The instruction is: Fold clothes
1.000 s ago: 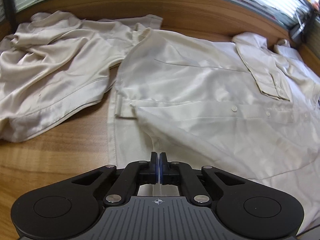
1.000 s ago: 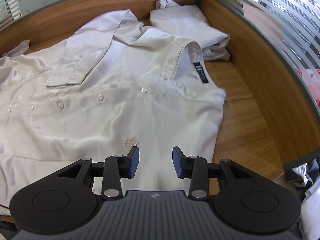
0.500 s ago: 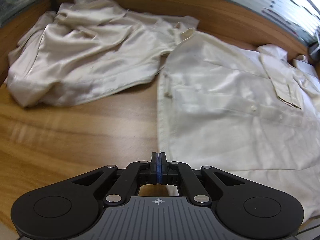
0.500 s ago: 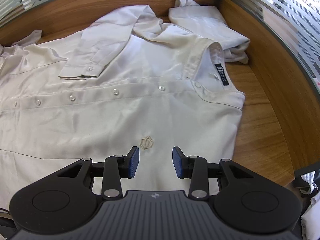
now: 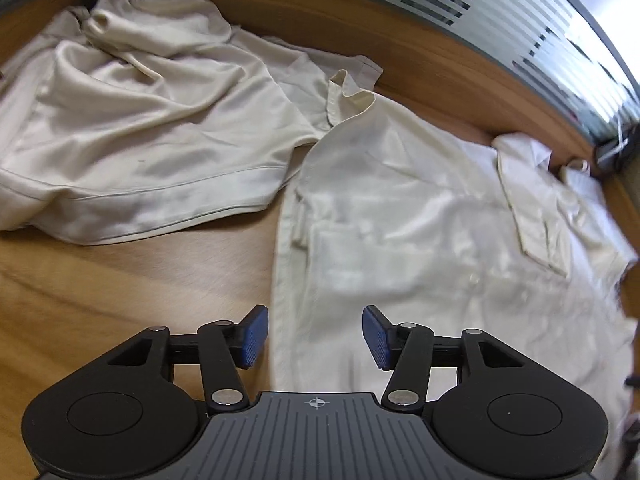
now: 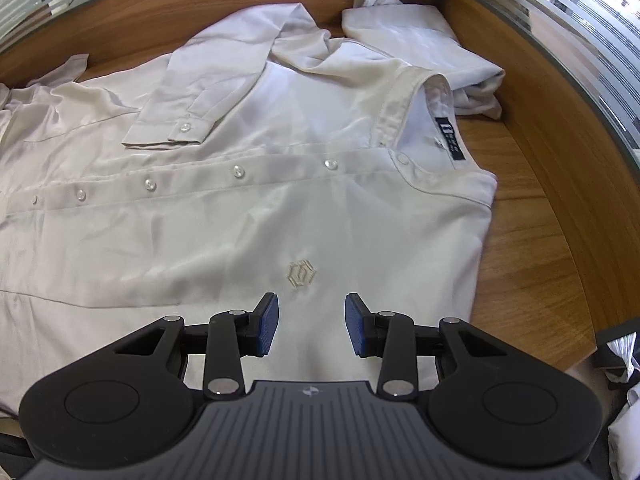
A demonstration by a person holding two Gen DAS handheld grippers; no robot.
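Note:
A cream button-up shirt (image 5: 420, 224) lies spread on the wooden table (image 5: 120, 288), front up, one sleeve folded over its chest. My left gripper (image 5: 315, 335) hovers over the shirt's hem edge; its jaws are opening and nothing is between them. In the right wrist view the same shirt (image 6: 240, 216) shows its button row, collar label and embroidered logo (image 6: 301, 273). My right gripper (image 6: 312, 323) hangs open just below the logo, holding nothing.
A second, crumpled cream garment (image 5: 132, 140) lies at the left of the table. A folded pale garment (image 6: 420, 36) sits behind the collar. A raised wooden rim (image 6: 540, 92) and striped glass bound the table. Dark and white items (image 6: 620, 364) lie at the right edge.
The left gripper let go of the shirt's hem fabric, drew back to the left and its jaws came apart. The right gripper stayed open and barely moved.

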